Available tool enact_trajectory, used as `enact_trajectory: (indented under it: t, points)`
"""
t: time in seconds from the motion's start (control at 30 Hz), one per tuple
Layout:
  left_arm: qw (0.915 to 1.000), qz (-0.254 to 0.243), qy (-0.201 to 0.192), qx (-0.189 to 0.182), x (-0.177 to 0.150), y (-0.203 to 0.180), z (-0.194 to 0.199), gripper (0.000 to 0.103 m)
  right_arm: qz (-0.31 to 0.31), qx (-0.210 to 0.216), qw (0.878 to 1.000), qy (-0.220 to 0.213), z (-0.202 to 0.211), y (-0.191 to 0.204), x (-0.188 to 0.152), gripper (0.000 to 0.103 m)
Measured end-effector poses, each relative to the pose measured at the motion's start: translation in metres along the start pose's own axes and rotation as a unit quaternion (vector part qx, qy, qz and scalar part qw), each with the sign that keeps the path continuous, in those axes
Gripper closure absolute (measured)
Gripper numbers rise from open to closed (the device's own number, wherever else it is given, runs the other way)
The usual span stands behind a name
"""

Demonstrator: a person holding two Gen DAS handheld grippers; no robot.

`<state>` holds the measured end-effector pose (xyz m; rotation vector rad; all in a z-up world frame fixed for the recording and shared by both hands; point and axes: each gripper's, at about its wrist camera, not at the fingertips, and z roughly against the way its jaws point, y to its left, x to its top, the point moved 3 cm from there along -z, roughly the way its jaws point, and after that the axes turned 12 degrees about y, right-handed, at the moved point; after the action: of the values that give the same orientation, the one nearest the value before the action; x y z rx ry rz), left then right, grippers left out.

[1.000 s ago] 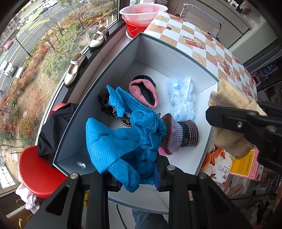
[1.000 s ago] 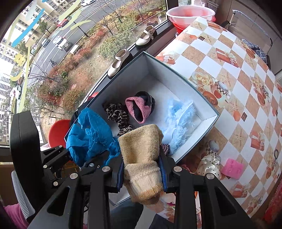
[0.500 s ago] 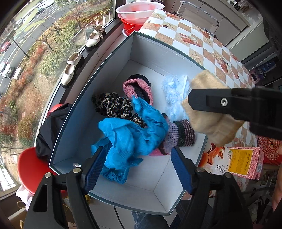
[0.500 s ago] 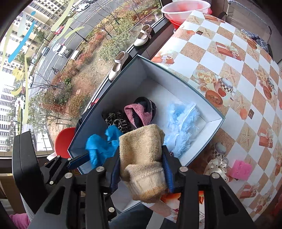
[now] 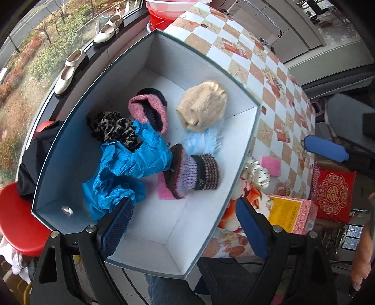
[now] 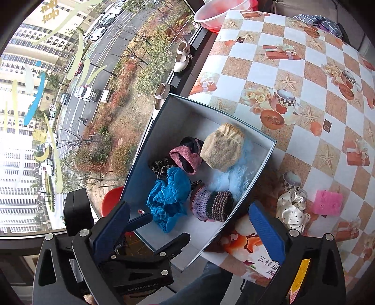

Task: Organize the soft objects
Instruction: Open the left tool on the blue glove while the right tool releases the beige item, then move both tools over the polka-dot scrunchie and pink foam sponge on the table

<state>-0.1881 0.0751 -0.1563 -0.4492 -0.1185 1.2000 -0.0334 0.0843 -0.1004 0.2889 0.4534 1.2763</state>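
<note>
A grey box [image 5: 131,70] [image 6: 264,164] holds a beige knit sock [image 5: 202,106] [image 6: 222,146] on a light blue fluffy piece [image 5: 204,140], a crumpled blue cloth [image 5: 126,169] [image 6: 168,194], a pink-and-black knit piece [image 5: 150,112], a leopard scrunchie [image 5: 110,126] and a purple striped knit piece [image 5: 194,171] [image 6: 211,204]. My left gripper [image 5: 185,225] is open and empty above the box's near end. My right gripper [image 6: 189,232] is open and empty, raised above the box. A white dotted scrunchie [image 6: 291,205] and a pink sponge [image 6: 327,203] lie on the checkered table.
A pink-and-yellow carton [image 5: 290,213] lies at the table's near edge. A red stool [image 5: 16,218] and black cloth [image 5: 30,159] sit left of the box. Shoes [image 5: 70,70] stand on the window ledge; red basins [image 5: 173,9] are at the far end.
My left gripper let go of the blue cloth, which now lies in the box. My right gripper opened, dropped the beige sock into the box and drew back.
</note>
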Motion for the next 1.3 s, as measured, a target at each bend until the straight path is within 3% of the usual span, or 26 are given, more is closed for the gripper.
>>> enact_trajectory:
  t: [0.2, 0.4, 0.57, 0.63, 0.7, 0.77, 0.83, 0.93, 1.1, 1.3]
  points:
    - [0.9933, -0.046, -0.105, -0.012, 0.002, -0.031, 0.056, 0.012, -0.031, 0.051, 0.998, -0.037, 0.045, -0.018, -0.018, 0.001]
    - [0.9823, -0.072, -0.165, -0.051, 0.005, -0.044, 0.099, 0.012, -0.05, 0.073, 0.993, -0.082, 0.082, -0.042, -0.035, 0.001]
    - [0.9698, -0.109, -0.218, -0.016, -0.004, -0.064, 0.133, 0.008, -0.063, 0.077, 0.99, -0.096, 0.097, -0.059, -0.043, 0.001]
    - [0.9739, -0.12, -0.191, -0.027, -0.001, -0.073, 0.129, 0.001, -0.072, 0.077, 0.989, -0.106, 0.107, -0.07, -0.05, 0.001]
    - [0.98, -0.127, -0.145, -0.05, 0.006, -0.082, 0.111, 0.0, -0.08, 0.069, 0.988, -0.109, 0.118, -0.083, -0.056, 0.001]
    - [0.9827, -0.143, -0.117, -0.015, 0.006, -0.098, 0.088, 0.0, -0.09, 0.037, 0.99, -0.105, 0.128, -0.099, -0.062, 0.001]
    - [0.9794, -0.174, -0.091, 0.048, 0.004, -0.118, 0.061, 0.0, -0.103, -0.003, 0.99, -0.099, 0.135, -0.12, -0.067, 0.001]
    - [0.9735, -0.208, -0.04, 0.086, 0.002, -0.145, 0.021, 0.0, -0.135, -0.046, 0.987, -0.069, 0.13, -0.161, -0.072, 0.001]
    - [0.9703, -0.212, 0.039, 0.11, 0.009, -0.171, -0.038, 0.0, -0.169, -0.073, 0.983, -0.001, 0.089, -0.226, -0.074, 0.001]
    - [0.9726, -0.183, 0.066, 0.128, 0.022, -0.177, -0.06, 0.0, -0.145, -0.076, 0.984, 0.069, 0.013, -0.26, -0.052, 0.001]
